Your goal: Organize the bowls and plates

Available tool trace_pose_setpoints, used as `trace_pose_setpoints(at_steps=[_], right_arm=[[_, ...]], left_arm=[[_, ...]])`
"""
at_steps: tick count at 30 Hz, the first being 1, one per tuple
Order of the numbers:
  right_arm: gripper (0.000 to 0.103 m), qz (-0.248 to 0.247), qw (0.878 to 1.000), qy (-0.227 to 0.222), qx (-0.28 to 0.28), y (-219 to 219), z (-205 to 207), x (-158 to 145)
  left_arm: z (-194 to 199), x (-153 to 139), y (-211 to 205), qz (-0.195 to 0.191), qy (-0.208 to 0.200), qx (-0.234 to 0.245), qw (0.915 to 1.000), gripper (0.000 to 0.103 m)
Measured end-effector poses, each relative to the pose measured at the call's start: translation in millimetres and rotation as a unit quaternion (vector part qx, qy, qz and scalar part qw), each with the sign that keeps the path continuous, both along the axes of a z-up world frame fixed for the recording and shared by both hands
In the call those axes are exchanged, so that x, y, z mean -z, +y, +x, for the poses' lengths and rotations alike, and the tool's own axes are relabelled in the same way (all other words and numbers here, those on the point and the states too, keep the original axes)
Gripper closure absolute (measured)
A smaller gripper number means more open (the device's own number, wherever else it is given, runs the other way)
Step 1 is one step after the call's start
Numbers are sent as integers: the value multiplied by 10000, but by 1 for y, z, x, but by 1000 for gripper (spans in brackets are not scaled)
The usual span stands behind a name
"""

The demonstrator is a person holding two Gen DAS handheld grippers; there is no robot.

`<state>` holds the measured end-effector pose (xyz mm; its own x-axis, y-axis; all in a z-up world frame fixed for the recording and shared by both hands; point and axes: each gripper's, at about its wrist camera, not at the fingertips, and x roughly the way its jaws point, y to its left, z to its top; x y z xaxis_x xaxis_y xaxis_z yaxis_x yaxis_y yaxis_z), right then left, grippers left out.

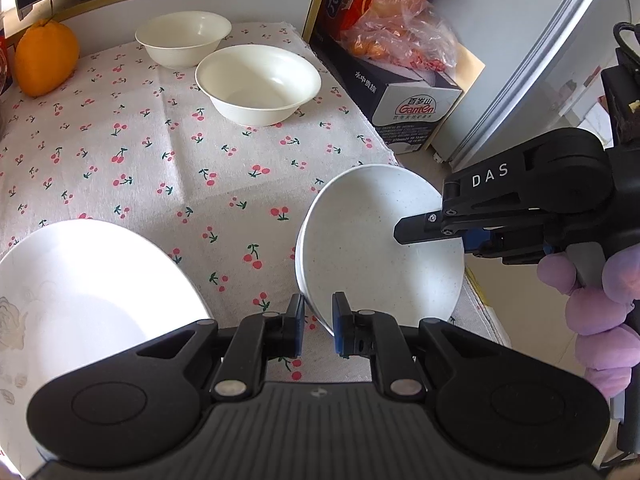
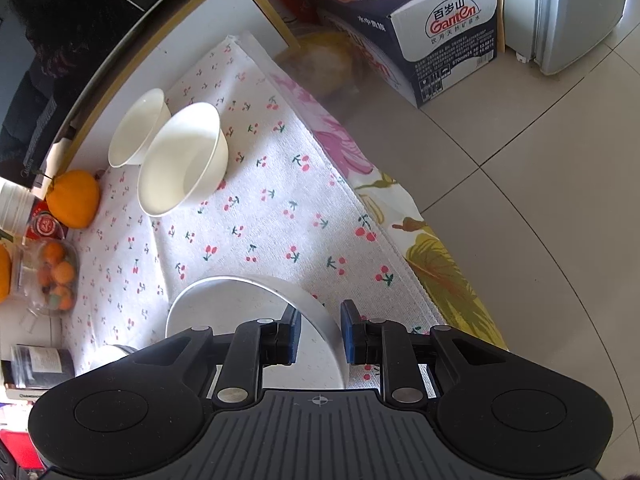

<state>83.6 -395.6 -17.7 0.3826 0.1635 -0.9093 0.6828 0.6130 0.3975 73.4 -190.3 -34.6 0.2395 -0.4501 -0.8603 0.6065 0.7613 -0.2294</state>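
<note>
A speckled white bowl [image 1: 372, 244] hangs tilted above the cherry-print cloth [image 1: 160, 168] near the table's right edge. My left gripper [image 1: 318, 330] straddles its lower rim, jaws a little apart around it. My right gripper [image 1: 432, 230] comes in from the right over its upper rim; in the right wrist view this gripper [image 2: 320, 334] straddles the bowl's wall [image 2: 320, 320], jaws slightly apart. Two cream bowls [image 1: 258, 84] [image 1: 182, 38] stand at the back of the cloth. A white flower-patterned plate [image 1: 80, 300] lies at the front left.
An orange [image 1: 46, 58] sits at the back left. A water carton [image 1: 400, 96] with a bag of fruit and a red box stands on the floor to the right, beside a fridge [image 1: 540, 52]. A tub of small oranges [image 2: 54, 276] and jars crowd the table's left end.
</note>
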Motion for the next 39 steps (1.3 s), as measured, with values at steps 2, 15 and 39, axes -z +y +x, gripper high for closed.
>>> trace_pose_setpoints(at_steps=[2,15,39], right_arm=[[82,28,10000,30,-34,0,1,3],[82,98,9998,63,-175,3,8,10],[46,86,9991,-352,-239,0,4,-17]], left_arm=[[0,1,0,25,-18,3,10000,91],[0,0,1,83,-101,3,9999,91],[-2,-36,31,-123,-400,7,9991,55]])
